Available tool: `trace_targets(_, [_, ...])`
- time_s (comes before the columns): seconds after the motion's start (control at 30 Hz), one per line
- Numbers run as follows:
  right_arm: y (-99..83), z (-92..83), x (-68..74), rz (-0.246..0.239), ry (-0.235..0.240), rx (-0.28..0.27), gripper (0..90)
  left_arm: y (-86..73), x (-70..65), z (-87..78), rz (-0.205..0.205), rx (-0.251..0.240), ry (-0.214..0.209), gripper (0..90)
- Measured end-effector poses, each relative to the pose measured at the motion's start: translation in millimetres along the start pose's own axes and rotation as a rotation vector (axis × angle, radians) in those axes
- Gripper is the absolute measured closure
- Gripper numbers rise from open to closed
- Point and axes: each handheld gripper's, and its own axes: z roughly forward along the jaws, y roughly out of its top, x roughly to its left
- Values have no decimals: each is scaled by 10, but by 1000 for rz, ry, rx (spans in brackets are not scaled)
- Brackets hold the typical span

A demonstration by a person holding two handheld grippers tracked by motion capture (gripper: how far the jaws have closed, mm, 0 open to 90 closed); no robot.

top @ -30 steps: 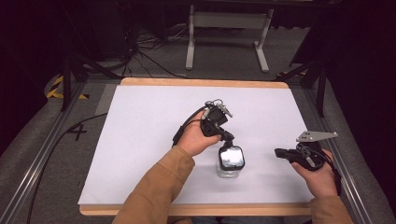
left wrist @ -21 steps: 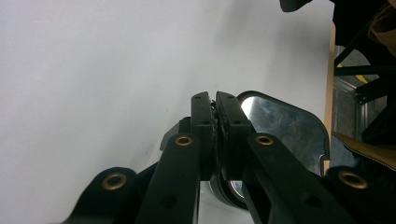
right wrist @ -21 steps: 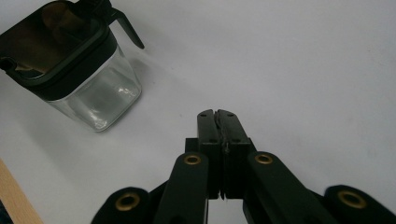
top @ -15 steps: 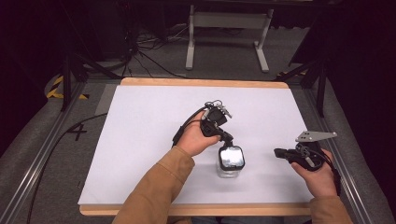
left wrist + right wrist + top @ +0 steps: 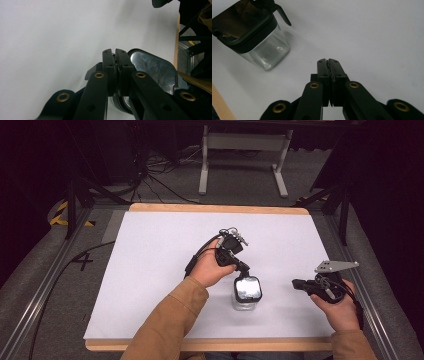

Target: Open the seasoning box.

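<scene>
The table (image 5: 160, 270) is covered in white, and on it a clear square container (image 5: 246, 296) with a black lid stands just in front of and below the left tool (image 5: 243, 268); the container is well off to the side of the right tool (image 5: 299, 284), which is held above the sheet with its jaws pressed together on nothing. The left tool's jaws are likewise pressed together, at the lid's near edge beside a small black tab (image 5: 283, 16); it is judged that the lid is being worked there, so the tool is best kept low and steady while the right tool is brought over to brace the glass body. Whether the tab is actually pinched cannot be told; the contact is hidden behind the jaws, and the container's base is cut off in the left gripper view.
</scene>
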Motion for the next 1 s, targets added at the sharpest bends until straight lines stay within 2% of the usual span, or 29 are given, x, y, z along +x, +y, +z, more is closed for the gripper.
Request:
trace_targets(0.3, [22,24,43,-19,7,5,889,-2,20,1,-30,-1,-10,875])
trace_targets(0.67, [44,45,90,-39,13,9,894,-2,27,2,-42,-3,-13,875])
trace_targets(0.77, [55,56,118,-40,24,12,897,-1,37,2,-38,-3,-16,874])
trace_targets(1.0, [90,86,209,-90,66,13,900,-6,51,6,-51,-10,-24,875])
